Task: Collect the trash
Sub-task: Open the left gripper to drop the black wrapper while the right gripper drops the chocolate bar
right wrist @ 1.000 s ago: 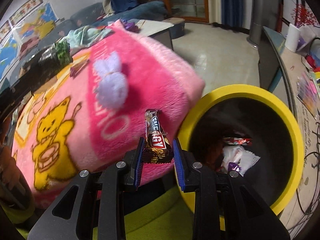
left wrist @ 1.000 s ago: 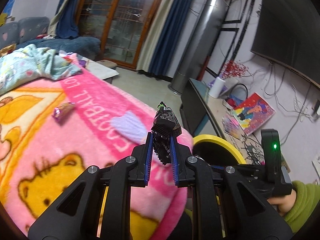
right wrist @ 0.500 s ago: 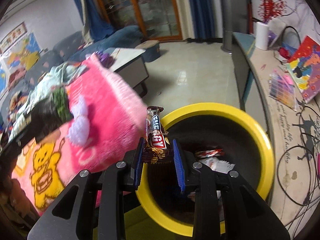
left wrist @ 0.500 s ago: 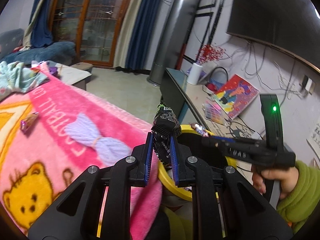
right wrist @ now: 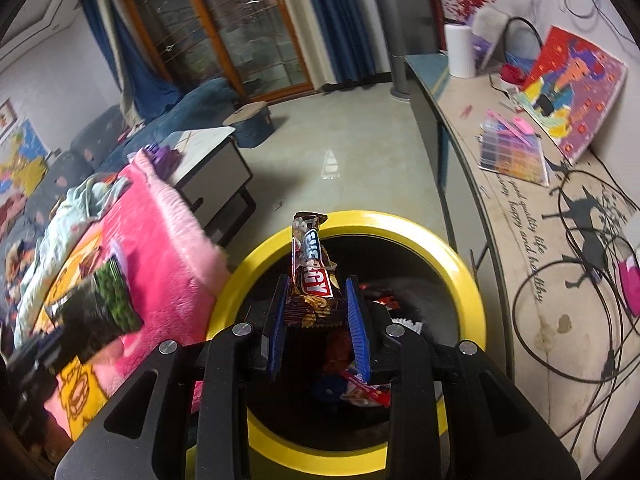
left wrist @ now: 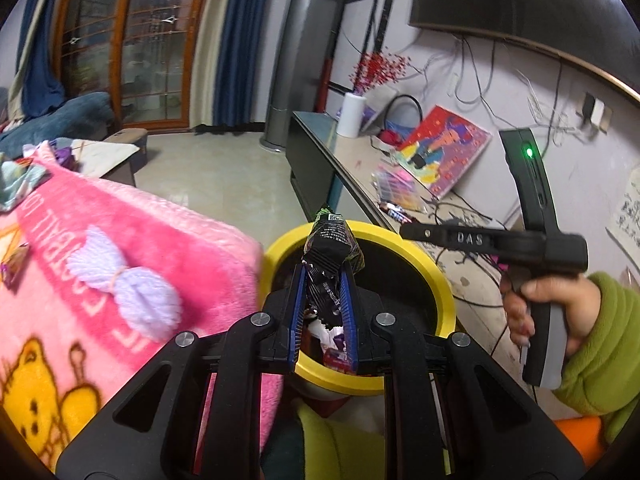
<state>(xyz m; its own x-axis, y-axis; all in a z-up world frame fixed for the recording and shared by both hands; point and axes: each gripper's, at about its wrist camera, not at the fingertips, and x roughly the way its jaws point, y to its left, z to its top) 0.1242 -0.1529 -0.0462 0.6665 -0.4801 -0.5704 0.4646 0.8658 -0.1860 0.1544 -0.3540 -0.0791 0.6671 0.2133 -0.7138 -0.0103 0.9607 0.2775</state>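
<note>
A black snack wrapper (left wrist: 329, 264) is pinched in the left gripper (left wrist: 323, 300) and a chocolate bar wrapper (right wrist: 314, 280) in the right gripper (right wrist: 318, 312), both held over the yellow-rimmed trash bin (right wrist: 472, 280) so they can be dropped in.

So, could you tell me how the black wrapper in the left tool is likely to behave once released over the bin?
The black wrapper looks crinkled and thin, so probably light and floppy. It stands over the yellow bin, so it would likely flutter in rather than drop straight.
</note>
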